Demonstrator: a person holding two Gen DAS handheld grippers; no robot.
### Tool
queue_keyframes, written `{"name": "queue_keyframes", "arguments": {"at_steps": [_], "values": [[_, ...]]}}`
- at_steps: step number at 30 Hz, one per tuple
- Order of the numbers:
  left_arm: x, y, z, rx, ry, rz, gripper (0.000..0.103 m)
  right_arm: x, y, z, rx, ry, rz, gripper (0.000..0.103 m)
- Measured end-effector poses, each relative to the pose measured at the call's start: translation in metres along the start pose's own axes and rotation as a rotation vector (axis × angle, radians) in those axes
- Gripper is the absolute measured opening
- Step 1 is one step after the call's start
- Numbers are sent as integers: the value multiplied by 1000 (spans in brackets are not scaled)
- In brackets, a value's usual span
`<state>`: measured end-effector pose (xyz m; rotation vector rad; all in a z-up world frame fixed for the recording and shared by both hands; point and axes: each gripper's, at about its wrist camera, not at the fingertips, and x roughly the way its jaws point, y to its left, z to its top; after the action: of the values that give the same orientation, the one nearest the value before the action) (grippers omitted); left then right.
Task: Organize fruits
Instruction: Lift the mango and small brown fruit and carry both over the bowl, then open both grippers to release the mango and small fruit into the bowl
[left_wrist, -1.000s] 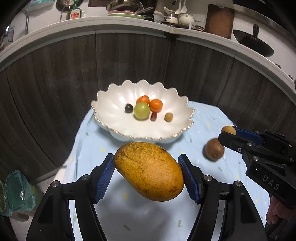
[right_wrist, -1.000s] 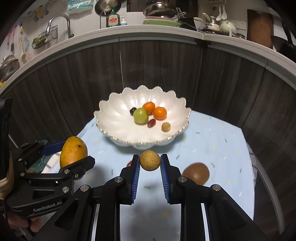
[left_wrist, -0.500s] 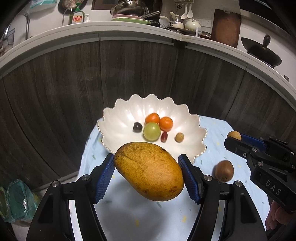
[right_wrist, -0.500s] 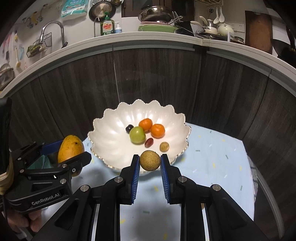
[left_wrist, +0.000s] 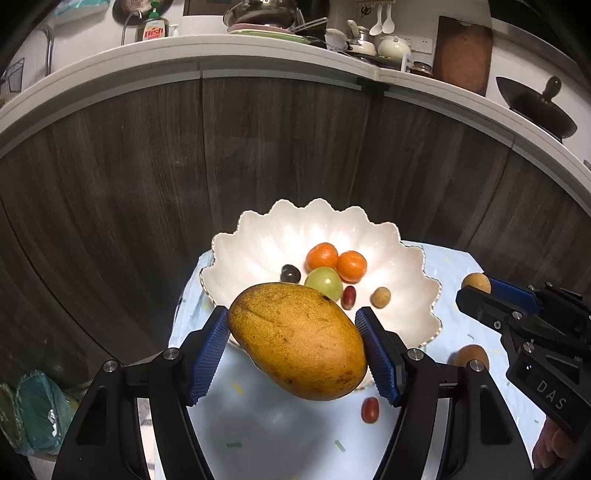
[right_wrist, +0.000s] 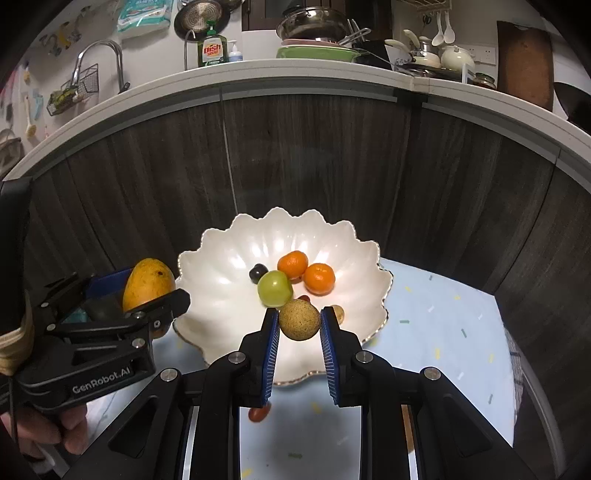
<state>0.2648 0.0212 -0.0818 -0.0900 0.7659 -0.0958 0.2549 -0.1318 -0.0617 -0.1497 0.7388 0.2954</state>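
Bowl (left_wrist: 258, 254) nearer both loaded tools

bowl (right_wrist: 221, 254): left half bare, open from above | middle: 2 oranges (right_wrist: 319, 278), green fruit (right_wrist: 274, 288), dark grape (right_wrist: 258, 273) crowd it | cloth (right_wrist: 443, 332): right side free | red grape (left_wrist: 370, 410), brown fruit (left_wrist: 471, 355) lie before the rim | cabinet wall (right_wrist: 314, 155) closes behind

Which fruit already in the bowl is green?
The green fruit at the middle of the white bowl. It is the only green one; beside it lie two orange ones, a dark one, a red one and a tan one.
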Motion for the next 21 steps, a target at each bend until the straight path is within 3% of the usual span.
{"name": "queue_keyframes", "arguments": {"at_steps": [19, 21], "values": [[35, 7, 6, 11, 36, -3, 69, 35, -2, 2, 8, 61, -12, 24], [36, 7, 7, 17, 29, -1, 62, 41, -4, 2, 18, 76, -8, 24]]}}
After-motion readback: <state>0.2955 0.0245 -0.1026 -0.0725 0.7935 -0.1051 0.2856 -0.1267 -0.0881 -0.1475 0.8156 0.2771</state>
